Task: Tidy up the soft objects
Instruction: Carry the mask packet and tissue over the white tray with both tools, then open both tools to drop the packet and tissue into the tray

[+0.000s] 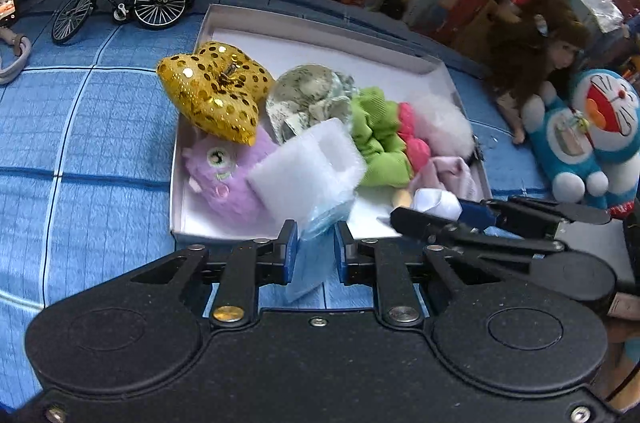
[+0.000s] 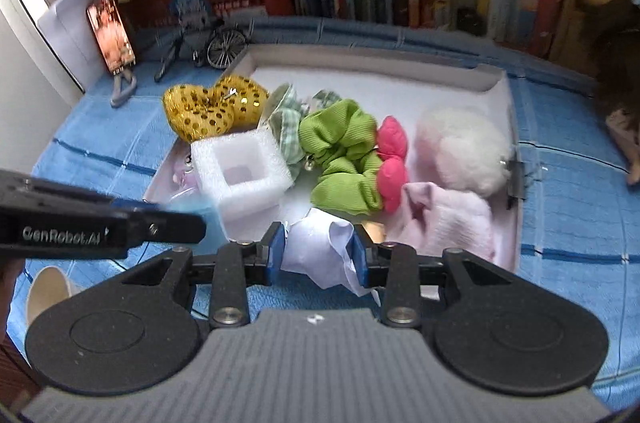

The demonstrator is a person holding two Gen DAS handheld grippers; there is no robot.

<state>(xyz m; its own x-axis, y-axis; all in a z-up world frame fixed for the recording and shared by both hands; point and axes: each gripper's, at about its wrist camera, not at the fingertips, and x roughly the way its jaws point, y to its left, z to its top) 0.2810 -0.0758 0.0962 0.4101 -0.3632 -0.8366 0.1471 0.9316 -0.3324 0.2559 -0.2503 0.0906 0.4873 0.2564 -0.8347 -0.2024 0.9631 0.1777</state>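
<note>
Soft objects are what you're sorting, and most of them already sit in the shallow white box (image 1: 320,23) on the blue checked bed cover (image 1: 80,127): the gold sequinned heart (image 1: 212,91) leans over the box's left wall, the purple plush (image 1: 224,179) lies under it in the near left corner, the white foam block (image 1: 308,167) sits just right of that, then the green scrunchie (image 1: 376,135), the pink piece (image 1: 412,139) and the white pompom (image 1: 440,123) crowd the right side. You've got your left gripper (image 1: 316,247) pinched on a pale blue, thin, filmy piece (image 1: 316,223), the jaws close together because it is so slight, and it hangs right at the box's near edge, beside the foam block. Your right gripper (image 2: 320,255) is clamped on a crumpled white cloth (image 2: 320,247), the jaws held wider since the bundle is bulkier, and it too is poised at the near rim, just left of the lilac sock (image 2: 448,219). Both point steeply down into the bare white floor near the front, which looks like the only free room left. The far half of the box is empty, though; you could use it. The blue cat plush (image 1: 592,143) and the doll (image 1: 536,63) lie outside, to the right, well apart from the box.
</note>
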